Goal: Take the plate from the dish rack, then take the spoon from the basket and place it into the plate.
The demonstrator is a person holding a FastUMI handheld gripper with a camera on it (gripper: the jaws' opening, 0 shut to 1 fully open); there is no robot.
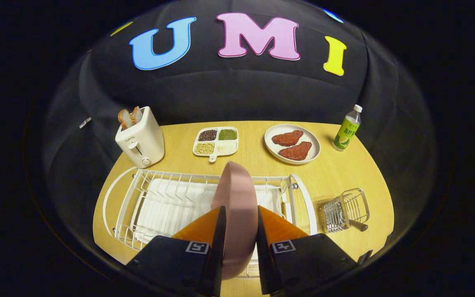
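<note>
A pink plate [237, 198] stands on edge between my two fingers, over the white wire dish rack [159, 202]. My gripper [239, 214] is shut on the plate, one finger pressing each face of it. To the right of the rack stands a small wire basket [344, 210]; a dark handle end [359, 225] pokes out at its base, and the rest of the spoon is hidden by the mesh.
On the wooden table beyond the rack are a white toaster [140, 140] with bread slices, a divided dish of beans [216, 141], a white plate with two red meat pieces [292, 143] and a green bottle [346, 128]. Black cloth walls surround the table.
</note>
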